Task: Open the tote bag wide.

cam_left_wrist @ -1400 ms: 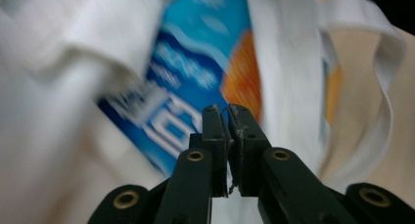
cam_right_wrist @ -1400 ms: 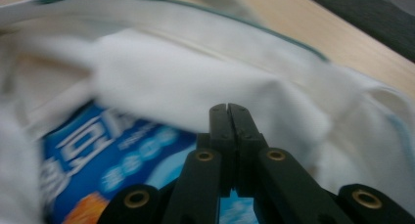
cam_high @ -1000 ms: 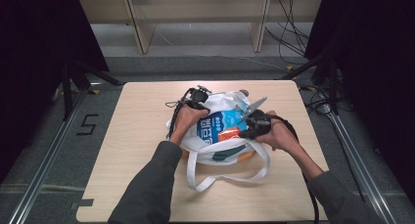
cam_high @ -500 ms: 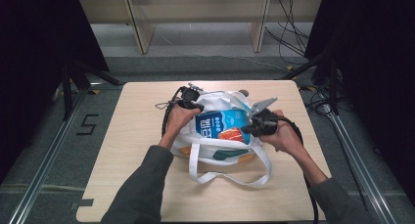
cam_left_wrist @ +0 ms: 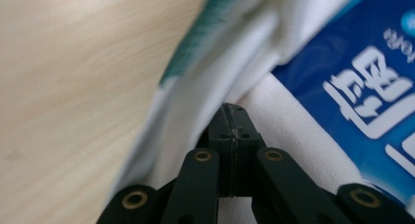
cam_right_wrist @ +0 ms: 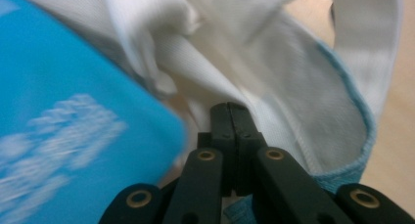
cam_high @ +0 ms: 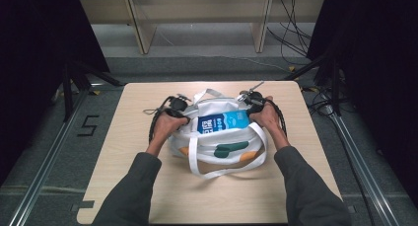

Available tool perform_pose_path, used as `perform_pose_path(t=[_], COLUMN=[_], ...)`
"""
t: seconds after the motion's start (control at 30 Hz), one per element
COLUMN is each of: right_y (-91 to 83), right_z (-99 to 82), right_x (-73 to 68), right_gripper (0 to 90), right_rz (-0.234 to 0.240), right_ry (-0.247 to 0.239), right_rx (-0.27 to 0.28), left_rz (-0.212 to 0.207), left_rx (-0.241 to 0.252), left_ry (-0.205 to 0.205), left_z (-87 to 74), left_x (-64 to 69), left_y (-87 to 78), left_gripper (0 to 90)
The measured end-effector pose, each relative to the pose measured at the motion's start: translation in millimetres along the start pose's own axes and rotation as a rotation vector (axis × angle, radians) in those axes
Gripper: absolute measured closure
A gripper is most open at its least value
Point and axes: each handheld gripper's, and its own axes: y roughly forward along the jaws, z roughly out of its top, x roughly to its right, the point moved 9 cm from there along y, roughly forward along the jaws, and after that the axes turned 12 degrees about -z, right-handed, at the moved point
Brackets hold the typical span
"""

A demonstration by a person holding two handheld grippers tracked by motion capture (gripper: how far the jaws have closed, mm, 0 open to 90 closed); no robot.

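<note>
A white fabric bag (cam_high: 217, 137) with long loop handles lies near the middle of the worktop (cam_high: 138, 186), a little toward its far edge, and a blue printed packet (cam_high: 223, 121) sits in its open mouth. The left gripper (cam_high: 176, 106) is at the bag's left end and the right gripper (cam_high: 252, 98) at its right end, each at the rim of the mouth. In the left gripper view the jaws are pressed together, tips against white cloth just beside the packet (cam_left_wrist: 362, 87); in the right gripper view they are likewise clenched, with folds of the bag (cam_right_wrist: 274, 82) bunched at the tips. Whether cloth is actually pinched between either pair is hard to tell, since the tips meet flush. The step in hand looks like spreading or tidying the bag's mouth around the packet. To do it well, both grippers should bite the hem itself, not loose folds, and pull apart evenly toward the left and right edges of the worktop so the cloth tightens without dragging the bag sideways. The loop handle (cam_high: 226, 167) lying toward the near edge should stay clear of the jaws.
</note>
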Motion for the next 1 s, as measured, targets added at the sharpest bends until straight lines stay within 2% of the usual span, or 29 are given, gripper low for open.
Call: perform_pose_path(t=[0.03, 0.1, 0.13, 0.17, 0.2, 0.23, 0.27, 0.3, 0.33, 0.37, 0.4, 0.43, 0.47, 0.5, 0.53, 0.57, 0.6, 0.63, 0.67, 0.7, 0.73, 0.77, 0.8, 0.83, 0.87, 0.9, 0.93, 0.97, 1.0], right_y=[7.1, 9.5, 5.4, 5.4, -6.0, -17.0, -27.5, -27.5, -50.4, -50.4, -69.7, -69.7, -82.7, -86.5, -92.8, -92.8, -93.5, -97.0, -100.9, -100.9, -106.8, -106.8, -111.3, -110.9, -108.2, -105.9, -105.9, -104.1, -102.2], right_z=[-2.9, -4.6, -5.6, -5.6, 1.7, 5.1, 10.6, 10.6, 20.1, 20.1, 25.7, 25.7, 20.6, 17.6, 11.1, 11.1, 7.9, 1.1, -11.7, -11.7, -30.8, -30.8, -53.4, -66.3, -80.6, -93.8, -93.8, -101.3, -99.7], right_x=[4.1, 3.4, 3.9, 3.9, 6.6, 4.8, 4.6, 4.6, 2.2, 2.2, -8.7, -8.7, -22.0, -29.4, -42.4, -42.4, -48.3, -54.1, -61.8, -61.8, -67.9, -67.9, -70.2, -69.9, -69.8, -76.1, -76.1, -78.5, -77.5], right_gripper=[90.0, 90.0, 90.0, 90.0, 90.0, 90.0, 90.0, 90.0, 90.0, 90.0, 90.0, 90.0, 90.0, 90.0, 90.0, 90.0, 90.0, 90.0, 90.0, 90.0, 90.0, 90.0, 90.0, 90.0, 90.0, 90.0, 90.0, 90.0, 90.0], right_rz=[0.006, 0.012, 0.005, 0.005, -0.031, -0.031, -0.022, -0.022, -0.010, -0.010, 0.028, 0.028, 0.054, 0.079, 0.136, 0.136, 0.137, 0.144, 0.145, 0.145, 0.172, 0.172, 0.176, 0.168, 0.153, 0.179, 0.179, 0.179, 0.160], right_ry=[-0.006, 0.016, 0.027, 0.027, -0.034, -0.013, -0.020, -0.020, -0.040, -0.040, -0.024, -0.024, -0.080, -0.088, -0.134, -0.134, -0.163, -0.176, -0.222, -0.222, -0.276, -0.276, -0.319, -0.357, -0.383, -0.346, -0.346, -0.329, -0.357], right_rx=[0.006, 0.000, -0.026, -0.026, 0.017, 0.025, 0.067, 0.067, 0.144, 0.144, 0.209, 0.209, 0.200, 0.191, 0.179, 0.179, 0.197, 0.184, 0.175, 0.175, 0.169, 0.169, 0.129, 0.099, 0.062, 0.036, 0.036, 0.019, 0.046], left_rz=[-0.012, -0.005, 0.066, 0.066, 0.085, 0.076, 0.076, 0.068, 0.021, 0.021, -0.004, -0.027, -0.083, -0.083, -0.147, -0.147, -0.152, -0.147, -0.134, -0.134, -0.116, -0.116, -0.074, -0.020, -0.090, -0.090, -0.125, -0.112, -0.077], left_rx=[0.004, 0.022, -0.013, -0.013, -0.026, -0.007, -0.007, 0.004, 0.083, 0.083, 0.103, 0.108, 0.102, 0.102, 0.090, 0.090, 0.073, 0.037, -0.021, -0.021, -0.049, -0.049, -0.062, -0.100, -0.056, -0.056, -0.008, -0.015, -0.035], left_ry=[-0.003, -0.013, 0.056, 0.056, 0.089, 0.085, 0.085, 0.079, 0.080, 0.080, 0.089, 0.104, 0.144, 0.144, 0.168, 0.168, 0.180, 0.207, 0.234, 0.234, 0.248, 0.248, 0.265, 0.274, 0.194, 0.194, 0.141, 0.164, 0.224], left_z=[-2.4, -2.0, -0.7, -0.7, -0.2, 1.1, 1.1, 1.9, 7.7, 7.7, 8.6, 8.9, 8.5, 8.5, 8.6, 8.6, 6.6, 2.6, -8.0, -8.0, -19.3, -19.3, -24.5, -38.6, -43.8, -43.8, -46.0, -47.6, -47.3], left_x=[-1.9, -2.9, 1.5, 1.5, 4.1, 7.0, 7.0, 8.7, 22.5, 22.5, 30.8, 37.9, 57.9, 57.9, 77.3, 77.3, 83.1, 86.0, 85.5, 85.5, 79.4, 79.4, 72.8, 53.9, 49.4, 49.4, 50.1, 52.5, 53.6], left_y=[-0.1, 0.8, -0.2, -0.2, -2.9, -8.6, -8.6, -10.5, -17.2, -17.2, -21.0, -22.8, -23.4, -23.4, -21.2, -21.2, -18.0, -14.6, -9.2, -9.2, -10.8, -10.8, -14.3, -22.1, -23.1, -23.1, -23.0, -23.4, -23.5], left_gripper=[89.5, 89.6, 89.5, 89.3, 87.6, 86.4, 85.6, 85.6, 83.6, 83.5, 83.5, 83.5, 83.1, 82.9, 83.0, 83.1, 83.1, 83.4, 84.5, 85.5, 87.4, 89.3, 89.5, 89.6, 89.8, 89.8, 89.8, 89.8, 89.8])
